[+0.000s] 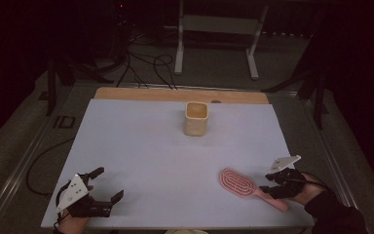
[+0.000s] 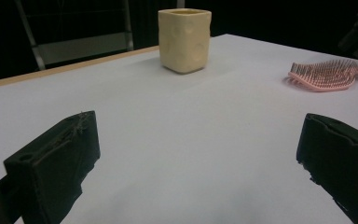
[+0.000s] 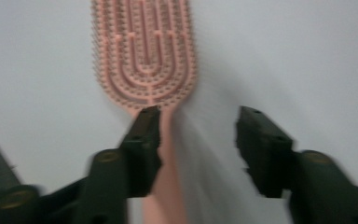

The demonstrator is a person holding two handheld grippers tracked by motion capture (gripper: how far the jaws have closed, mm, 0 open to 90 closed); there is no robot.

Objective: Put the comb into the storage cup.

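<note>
white table holds pink hairbrush near its right edge.

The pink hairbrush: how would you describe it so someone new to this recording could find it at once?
Start at the white table and go to its near right corner, by the right claw. The hairbrush lies flat there, bristles up, handle toward that claw. It is the table's one pink, flat thing; the cream cup stands upright at the far edge.

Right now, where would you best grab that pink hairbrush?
By the handle of the pink hairbrush, I'd judge, coming down from above: it is slim, bare and lies flat with bristles up, nearest the right gripper, whose open jaws already straddle it.
</note>
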